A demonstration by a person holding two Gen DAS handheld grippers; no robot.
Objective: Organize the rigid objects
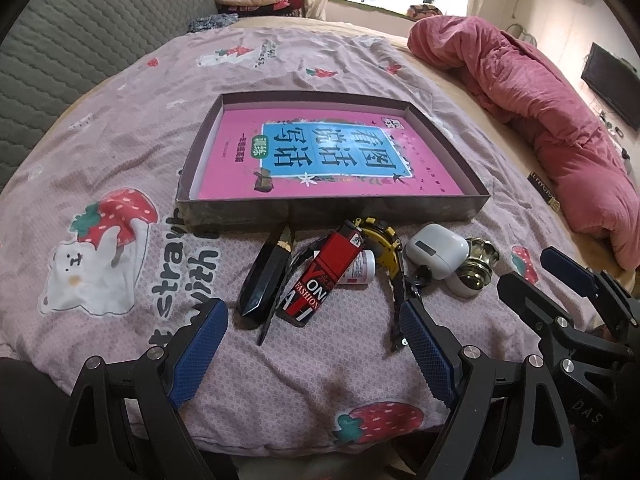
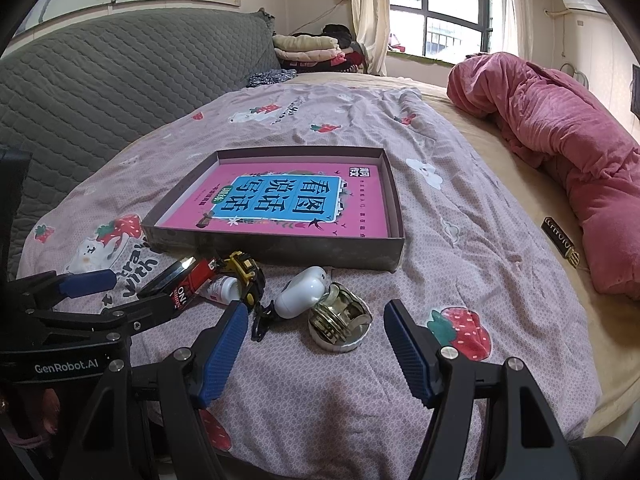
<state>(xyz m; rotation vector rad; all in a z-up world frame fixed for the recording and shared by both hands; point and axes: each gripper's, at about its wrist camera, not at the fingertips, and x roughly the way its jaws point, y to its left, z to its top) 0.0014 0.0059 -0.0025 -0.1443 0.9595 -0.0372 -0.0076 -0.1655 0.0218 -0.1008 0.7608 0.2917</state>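
Observation:
A shallow cardboard box (image 1: 336, 208) (image 2: 280, 250) holding a pink book (image 1: 320, 152) (image 2: 288, 204) lies on the bed. In front of it sits a cluster: a black pointed crystal (image 1: 264, 276), a red lighter (image 1: 324, 272) (image 2: 192, 280), a small white bottle (image 1: 360, 268) (image 2: 222, 290), a yellow-black watch (image 1: 384, 248) (image 2: 246, 270), a white earbud case (image 1: 438, 250) (image 2: 300, 292) and a brass knob (image 1: 476, 266) (image 2: 340, 320). My left gripper (image 1: 310, 346) (image 2: 120, 292) is open just short of the lighter. My right gripper (image 2: 316, 352) (image 1: 540, 276) is open, near the knob.
A pink strawberry-print quilt (image 1: 120, 160) (image 2: 460, 240) covers the bed. A rolled red blanket (image 1: 540, 112) (image 2: 560, 152) lies along the right. A small dark bar (image 1: 546, 194) (image 2: 560, 242) rests beside it. A grey quilted headboard (image 2: 100, 80) stands at left, with folded clothes (image 2: 312, 52) behind.

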